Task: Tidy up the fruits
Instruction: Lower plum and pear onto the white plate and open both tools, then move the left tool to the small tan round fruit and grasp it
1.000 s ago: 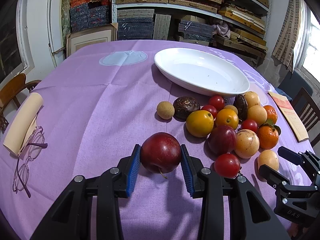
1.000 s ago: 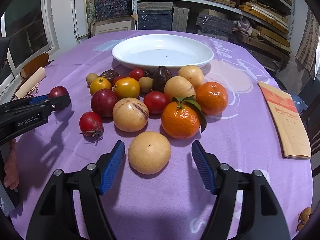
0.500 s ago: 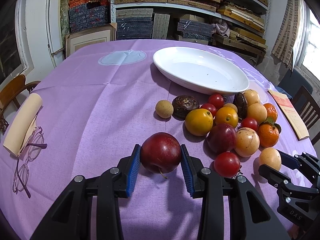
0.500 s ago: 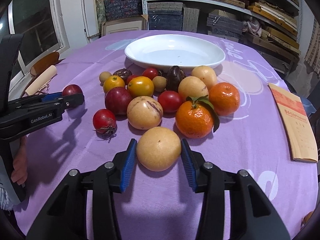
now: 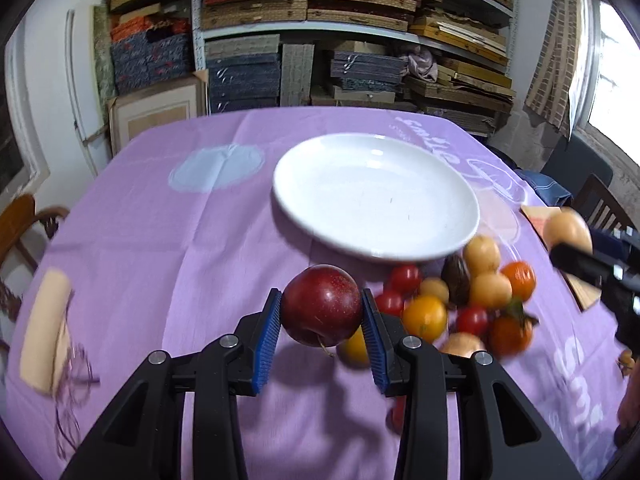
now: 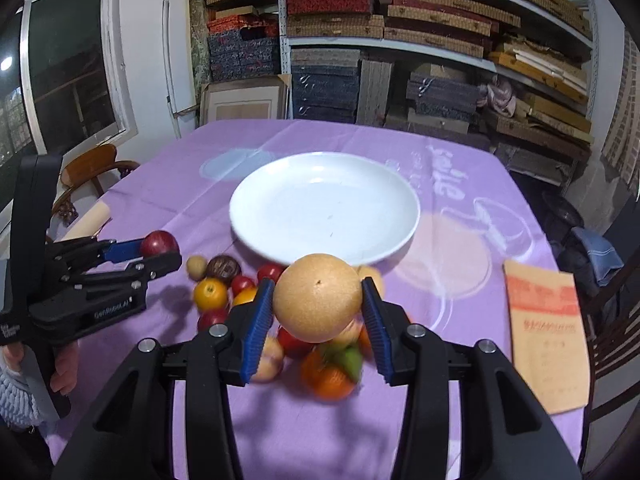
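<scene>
My left gripper (image 5: 322, 322) is shut on a dark red plum (image 5: 322, 304) and holds it above the purple cloth, short of the empty white plate (image 5: 376, 196). My right gripper (image 6: 318, 314) is shut on a round tan fruit (image 6: 318, 296), lifted above the fruit pile. The pile of tomatoes, oranges and yellow fruits (image 5: 460, 312) lies on the cloth near the plate's front edge (image 6: 324, 256). The right gripper with its tan fruit shows at the right of the left wrist view (image 5: 568, 232); the left gripper with the plum shows at the left of the right wrist view (image 6: 160, 242).
An orange booklet (image 6: 548, 332) lies on the table's right side. A rolled cream paper (image 5: 44, 328) and glasses (image 5: 72, 396) lie at the left. Wooden chairs (image 6: 92, 168) stand beside the table. Shelves of stacked boxes (image 6: 400, 52) stand behind the table.
Both grippers have lifted their fruits off the cloth and moved toward the plate. The right gripper went from open around the tan fruit to shut on it.
</scene>
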A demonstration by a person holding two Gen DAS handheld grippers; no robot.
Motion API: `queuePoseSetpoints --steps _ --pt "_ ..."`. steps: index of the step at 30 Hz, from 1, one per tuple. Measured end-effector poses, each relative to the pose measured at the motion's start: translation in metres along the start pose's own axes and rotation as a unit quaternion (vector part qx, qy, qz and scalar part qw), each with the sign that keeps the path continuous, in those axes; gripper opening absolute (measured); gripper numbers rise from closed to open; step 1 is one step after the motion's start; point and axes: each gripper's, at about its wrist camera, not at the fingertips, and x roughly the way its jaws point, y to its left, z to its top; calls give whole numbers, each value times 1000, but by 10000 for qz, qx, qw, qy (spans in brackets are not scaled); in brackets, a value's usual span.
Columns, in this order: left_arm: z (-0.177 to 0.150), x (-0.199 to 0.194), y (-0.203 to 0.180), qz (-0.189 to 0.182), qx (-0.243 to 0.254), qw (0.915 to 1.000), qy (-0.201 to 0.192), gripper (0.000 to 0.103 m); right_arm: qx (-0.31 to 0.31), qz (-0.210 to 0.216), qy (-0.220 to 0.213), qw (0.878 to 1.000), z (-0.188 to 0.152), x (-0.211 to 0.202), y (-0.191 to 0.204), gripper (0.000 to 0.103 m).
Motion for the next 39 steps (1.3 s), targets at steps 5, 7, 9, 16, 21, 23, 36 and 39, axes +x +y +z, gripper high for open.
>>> queuePoseSetpoints --steps 5,7,9,16,21,23,36,39 --pt "41 47 -11 -43 -154 9998 143 40 322 -215 356 9986 41 71 -27 43" --pt "50 65 -14 -6 -184 9996 233 40 446 -210 552 9973 46 97 -35 43" --pt "57 82 -15 38 -178 9992 349 40 492 -203 719 9960 47 118 -40 43" --pt "68 125 -15 132 -85 9980 612 41 344 -324 1082 9930 45 160 -38 44" --pt "69 124 -14 219 -121 9980 579 63 471 -334 1050 9928 44 166 -41 51" --pt "69 116 -11 258 -142 9984 474 67 543 -321 839 9945 48 155 -43 61" --pt "26 3 33 414 -476 9979 -143 87 780 -314 -1593 9836 1 -48 -41 99" --pt "-6 2 35 500 -476 9976 -34 87 877 -182 -1653 9822 -37 -52 -40 99"
